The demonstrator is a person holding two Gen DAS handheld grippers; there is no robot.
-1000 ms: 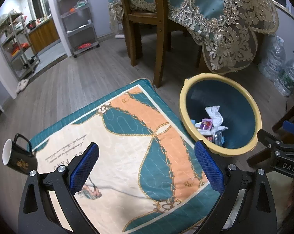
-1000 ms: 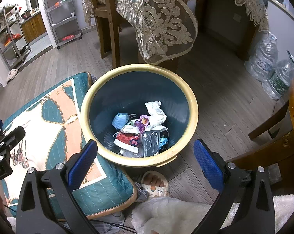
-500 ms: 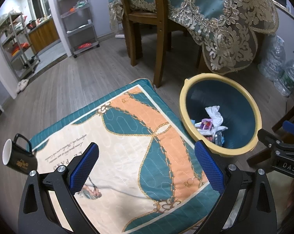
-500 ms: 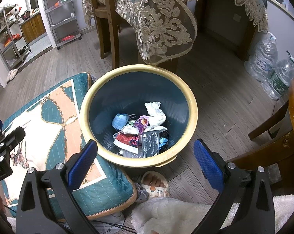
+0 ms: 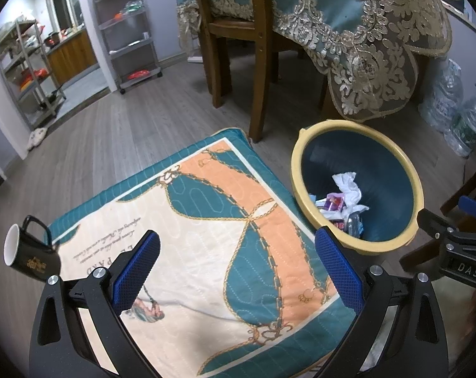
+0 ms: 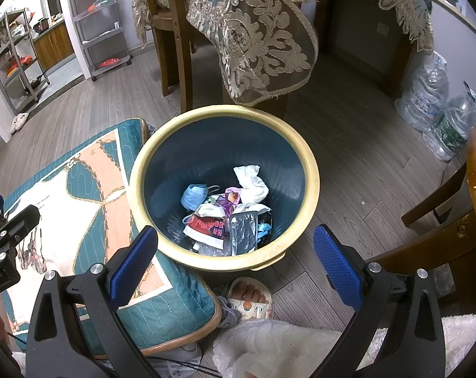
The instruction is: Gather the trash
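Over the cushion and bin, both tools empty
The patterned cushion (image 5: pixel 206 236) looks bare; trash (image 6: pixel 231 214) sits low in the yellow-rimmed bin (image 6: pixel 310 170) on its right. Left tool (image 5: pixel 238 271) and right tool (image 6: pixel 235 261) are spread wide: scan the floor for strays before withdrawing, and leave the mug (image 5: pixel 26 252) at far left alone

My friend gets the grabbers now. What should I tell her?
Left gripper: open, empty, over the patterned cushion.
Right gripper: open, empty, above the near rim of the trash bin.
Trash: blue face mask, white tissue, red wrapper and silver packet lie in the bin.
Done: no loose trash shows on the cushion.
Left: probably nothing. A black mug stands at the cushion's edge; it is not trash.
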